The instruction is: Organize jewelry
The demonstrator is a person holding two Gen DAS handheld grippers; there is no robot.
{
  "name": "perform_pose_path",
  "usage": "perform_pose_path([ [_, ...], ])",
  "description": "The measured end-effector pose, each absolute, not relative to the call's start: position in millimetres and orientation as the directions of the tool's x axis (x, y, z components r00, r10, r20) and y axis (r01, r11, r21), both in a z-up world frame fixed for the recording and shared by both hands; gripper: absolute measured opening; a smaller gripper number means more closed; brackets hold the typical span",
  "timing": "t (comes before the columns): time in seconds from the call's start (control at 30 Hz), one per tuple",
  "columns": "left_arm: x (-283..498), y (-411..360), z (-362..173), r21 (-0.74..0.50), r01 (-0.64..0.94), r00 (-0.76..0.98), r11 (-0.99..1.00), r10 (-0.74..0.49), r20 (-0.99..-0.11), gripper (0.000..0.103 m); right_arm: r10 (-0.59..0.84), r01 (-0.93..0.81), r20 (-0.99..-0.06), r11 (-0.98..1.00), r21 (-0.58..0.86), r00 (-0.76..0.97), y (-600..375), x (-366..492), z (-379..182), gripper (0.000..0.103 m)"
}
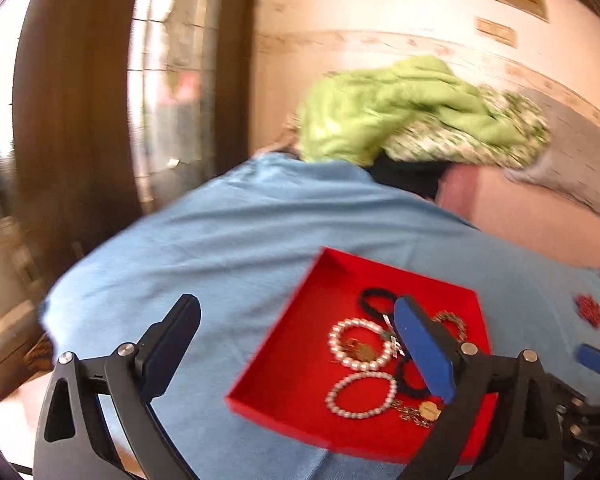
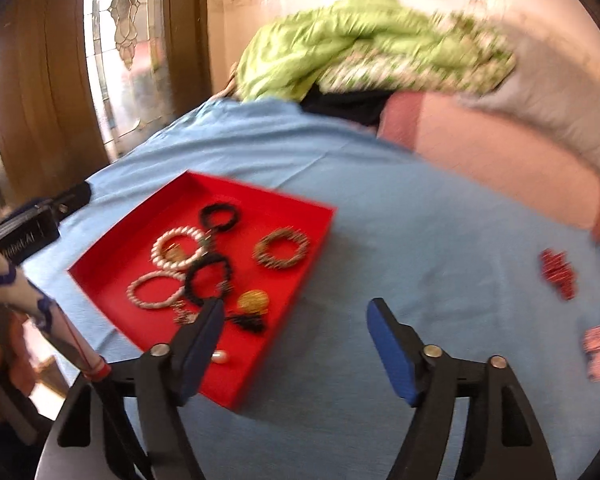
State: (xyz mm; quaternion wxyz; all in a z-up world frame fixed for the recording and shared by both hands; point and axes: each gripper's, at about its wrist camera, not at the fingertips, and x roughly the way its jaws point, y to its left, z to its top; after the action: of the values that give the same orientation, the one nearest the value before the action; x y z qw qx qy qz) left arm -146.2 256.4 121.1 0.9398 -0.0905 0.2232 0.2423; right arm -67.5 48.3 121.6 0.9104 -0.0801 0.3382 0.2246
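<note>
Red tray (image 2: 296, 280) sits loaded, but with both the left gripper (image 1: 296, 344) and right gripper (image 2: 294, 340) spread wide and empty, the red beaded piece (image 2: 558, 274) well right of it could easily be fumbled.

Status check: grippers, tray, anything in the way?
Left gripper open, right gripper open, both empty. Red tray holds bracelets. Red piece loose on cloth.

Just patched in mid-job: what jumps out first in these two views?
The bright red tray on the blue cloth, holding pearl bracelets, black hair ties and a beaded bangle. A small red piece lies alone on the cloth to the right. Behind, a crumpled green fabric heap. Both claws, left claw and right claw, are open and empty.
</note>
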Motion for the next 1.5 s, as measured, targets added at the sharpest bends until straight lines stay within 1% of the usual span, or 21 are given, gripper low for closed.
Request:
perform_pose_path([
  [0.03, -153.1, 254.6, 126.0, -0.065, -0.518, 0.780, 0.853, 0.441, -0.444, 0.097, 0.345, -0.455, -0.633, 0.890, -0.013, 0.693, 43.8, -73.4, 127.1, 0.086],
  [0.1, -166.3, 249.5, 134.2, -0.055, -0.559, 0.766, 0.828, 0.489, -0.418, 0.099, 0.332, -0.444, -0.599, 0.895, -0.044, 0.729, 36.0, -85.8, 137.8, 0.089],
  [0.17, -180.7, 242.1, 139.3, -0.059, -0.575, 0.763, 0.816, 0.509, -0.399, 0.102, 0.321, -0.434, -0.565, 0.898, -0.074, 0.760, 29.4, -100.3, 145.5, 0.089],
  [0.23, -193.6, 234.0, 141.4, -0.073, -0.596, 0.761, 0.800, 0.534, -0.368, 0.102, 0.322, -0.431, -0.540, 0.898, -0.085, 0.778, 24.2, -112.9, 148.1, 0.091],
  [0.33, -218.2, 223.7, 141.0, -0.131, -0.647, 0.744, 0.751, 0.583, -0.327, 0.103, 0.315, -0.432, -0.521, 0.895, -0.116, 0.793, 18.8, -131.2, 146.6, 0.092],
  [0.37, -223.2, 222.5, 138.7, -0.143, -0.668, 0.727, 0.731, 0.597, -0.339, 0.103, 0.312, -0.433, -0.518, 0.892, -0.128, 0.796, 17.9, -136.0, 145.2, 0.092],
  [0.47, -223.4, 217.0, 132.8, -0.092, -0.683, 0.700, 0.725, 0.613, -0.367, 0.103, 0.318, -0.448, -0.531, 0.884, -0.135, 0.786, 16.0, -143.3, 138.8, 0.094],
  [0.53, -219.4, 213.9, 132.2, -0.067, -0.671, 0.699, 0.739, 0.600, -0.389, 0.103, 0.317, -0.456, -0.534, 0.877, -0.149, 0.784, 16.2, -146.4, 135.3, 0.094],
  [0.63, -218.2, 209.0, 129.3, -0.031, -0.691, 0.674, 0.722, 0.629, -0.388, 0.103, 0.311, -0.458, -0.536, 0.873, -0.165, 0.785, 18.4, -148.3, 132.7, 0.095],
  [0.73, -215.2, 209.5, 126.4, -0.019, -0.709, 0.650, 0.705, 0.643, -0.406, 0.103, 0.316, -0.459, -0.534, 0.874, -0.157, 0.784, 17.2, -150.0, 131.5, 0.098],
  [0.93, -205.6, 220.1, 117.7, -0.033, -0.714, 0.623, 0.699, 0.613, -0.486, 0.103, 0.307, -0.458, -0.546, 0.874, -0.162, 0.779, 16.7, -147.1, 125.3, 0.102],
  [1.07, -205.1, 222.2, 115.9, -0.036, -0.721, 0.616, 0.692, 0.616, -0.492, 0.103, 0.315, -0.468, -0.548, 0.869, -0.162, 0.775, 18.5, -147.8, 122.3, 0.103],
  [1.2, -203.3, 221.7, 115.0, -0.024, -0.720, 0.611, 0.694, 0.618, -0.495, 0.103, 0.325, -0.480, -0.571, 0.866, -0.141, 0.754, 18.9, -143.9, 118.4, 0.103],
  [1.5, -200.7, 222.3, 112.9, -0.009, -0.721, 0.601, 0.693, 0.619, -0.505, 0.103, 0.320, -0.489, -0.579, 0.858, -0.159, 0.750, 21.9, -144.6, 113.8, 0.103],
])
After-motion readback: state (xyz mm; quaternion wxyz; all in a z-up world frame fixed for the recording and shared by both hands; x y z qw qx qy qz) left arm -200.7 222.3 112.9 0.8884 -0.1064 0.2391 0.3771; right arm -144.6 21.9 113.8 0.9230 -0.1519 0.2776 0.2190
